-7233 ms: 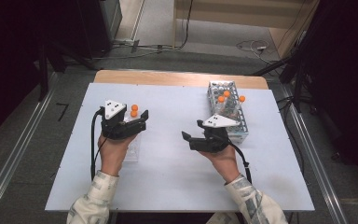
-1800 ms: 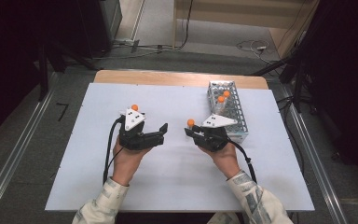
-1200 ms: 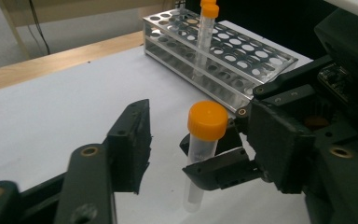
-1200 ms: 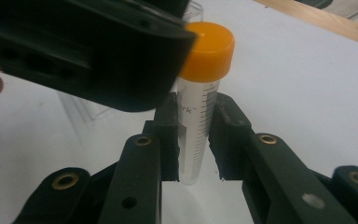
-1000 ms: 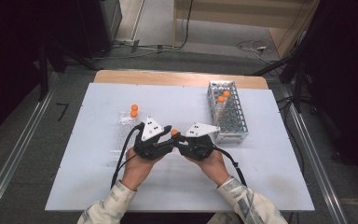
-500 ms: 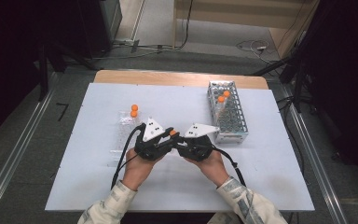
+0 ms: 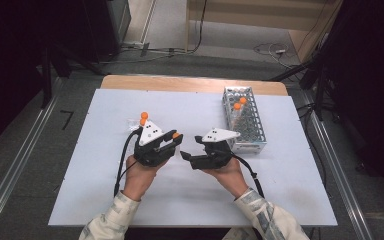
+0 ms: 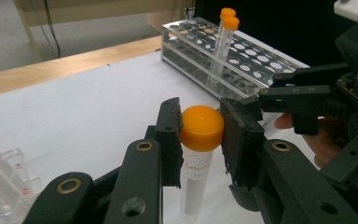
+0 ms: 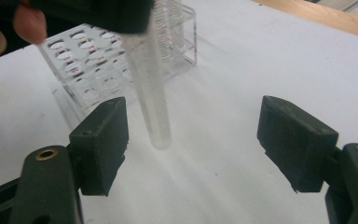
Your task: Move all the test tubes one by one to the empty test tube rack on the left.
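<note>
Left gripper (image 8: 200, 135) clamps orange-capped tube (image 8: 201, 128); right gripper (image 9: 191, 144) jaws just sprang apart, tube's clear bottom at 11 o'clock.

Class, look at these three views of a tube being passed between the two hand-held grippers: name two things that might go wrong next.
1. The left hand-held gripper pinches the tube only at its orange cap; the tube may swing or slip out.
2. The right hand-held gripper has just been opening and its jaws stand clear of the tube, so nothing else steadies it. Its bottom end could knock the metal rack while being carried over.
</note>
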`<state>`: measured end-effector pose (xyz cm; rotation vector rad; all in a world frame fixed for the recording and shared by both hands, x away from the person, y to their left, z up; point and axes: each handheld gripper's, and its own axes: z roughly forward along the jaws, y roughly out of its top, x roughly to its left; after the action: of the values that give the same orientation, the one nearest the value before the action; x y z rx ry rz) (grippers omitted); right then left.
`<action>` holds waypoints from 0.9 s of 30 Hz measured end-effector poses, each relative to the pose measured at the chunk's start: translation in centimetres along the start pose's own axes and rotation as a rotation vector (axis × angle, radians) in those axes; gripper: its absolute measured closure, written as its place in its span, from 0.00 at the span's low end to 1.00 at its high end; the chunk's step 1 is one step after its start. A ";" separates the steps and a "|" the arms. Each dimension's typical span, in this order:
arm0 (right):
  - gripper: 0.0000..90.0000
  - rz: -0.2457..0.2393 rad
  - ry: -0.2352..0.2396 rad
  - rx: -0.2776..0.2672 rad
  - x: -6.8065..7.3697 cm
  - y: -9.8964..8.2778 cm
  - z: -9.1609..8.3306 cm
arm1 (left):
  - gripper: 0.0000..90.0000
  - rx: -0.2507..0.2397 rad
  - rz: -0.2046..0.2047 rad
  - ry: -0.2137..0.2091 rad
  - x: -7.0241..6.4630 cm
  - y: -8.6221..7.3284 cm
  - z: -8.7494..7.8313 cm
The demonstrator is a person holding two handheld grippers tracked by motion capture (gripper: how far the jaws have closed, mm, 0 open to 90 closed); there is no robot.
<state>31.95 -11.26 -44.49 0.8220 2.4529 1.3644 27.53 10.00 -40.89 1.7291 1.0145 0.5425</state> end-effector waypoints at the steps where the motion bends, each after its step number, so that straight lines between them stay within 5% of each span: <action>1: 0.26 0.000 -0.004 0.003 0.0 0.0 0.0 | 0.78 -0.004 -0.006 0.000 0.1 0.1 -0.1; 18: 0.25 -0.004 -0.013 0.039 0.0 -0.2 0.5 | 0.78 -0.062 -0.069 0.064 3.0 1.0 -2.4; 27: 0.25 -0.003 -0.012 0.043 0.0 -0.2 0.5 | 0.78 -0.104 -0.089 0.143 4.7 1.5 -4.0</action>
<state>32.10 -11.00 -44.96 0.8337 2.4814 1.3057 27.69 15.89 -38.51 1.5631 1.1380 0.6574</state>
